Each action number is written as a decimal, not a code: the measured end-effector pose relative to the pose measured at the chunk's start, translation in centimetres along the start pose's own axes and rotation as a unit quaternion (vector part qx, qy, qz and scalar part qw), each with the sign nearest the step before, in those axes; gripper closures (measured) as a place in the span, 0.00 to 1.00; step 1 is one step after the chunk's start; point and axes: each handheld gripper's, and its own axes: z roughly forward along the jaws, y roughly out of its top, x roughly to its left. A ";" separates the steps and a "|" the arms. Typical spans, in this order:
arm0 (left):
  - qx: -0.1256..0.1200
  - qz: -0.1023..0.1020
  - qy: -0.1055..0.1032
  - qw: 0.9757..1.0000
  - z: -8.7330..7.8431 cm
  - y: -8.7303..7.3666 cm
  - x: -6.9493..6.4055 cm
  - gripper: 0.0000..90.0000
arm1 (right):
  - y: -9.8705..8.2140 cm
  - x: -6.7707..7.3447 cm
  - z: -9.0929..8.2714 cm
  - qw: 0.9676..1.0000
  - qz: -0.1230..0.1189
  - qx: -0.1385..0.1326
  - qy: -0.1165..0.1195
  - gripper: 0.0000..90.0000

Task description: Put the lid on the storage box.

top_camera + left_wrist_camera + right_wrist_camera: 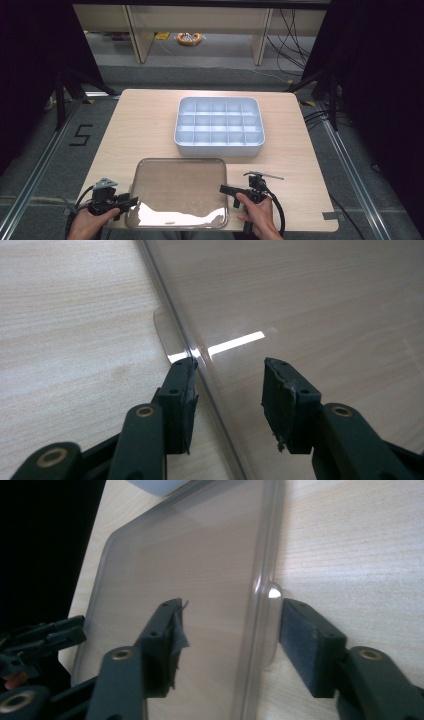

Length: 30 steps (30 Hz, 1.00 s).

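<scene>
High view: a clear lid (177,192) lies flat at the near edge of the wooden table (145,120), just in front of a pale blue compartment tray (219,126). The left gripper (131,202) straddles the lid's left rim with its jaws apart, one pad (181,390) outside the edge. The right gripper (226,189) straddles the right rim beside a small tab (272,592), jaws likewise apart, not yet clamped.

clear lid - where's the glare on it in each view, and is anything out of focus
High view: broad white glare along the clear lid's near edge. Left gripper view: a bright streak beside the rim. Right gripper view: a small glint on the edge tab; the near jaws look soft.
</scene>
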 end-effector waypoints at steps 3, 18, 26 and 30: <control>-0.002 0.002 -0.002 1.000 0.0 0.0 0.0 0.62 | 0.0 -0.1 -0.2 1.000 -0.009 -0.006 0.012 0.68; -0.015 -0.016 -0.021 1.000 0.1 -0.1 0.2 0.34 | -0.9 -0.2 -0.8 0.993 -0.111 -0.036 0.024 0.80; -0.030 -0.054 -0.024 0.998 -0.1 -0.2 1.2 0.30 | -1.3 0.1 -1.2 0.991 -0.115 -0.047 0.041 0.82; -0.027 -0.058 -0.028 0.998 -0.2 -0.2 1.3 0.30 | -1.6 0.4 -1.4 0.991 -0.112 -0.047 0.051 0.82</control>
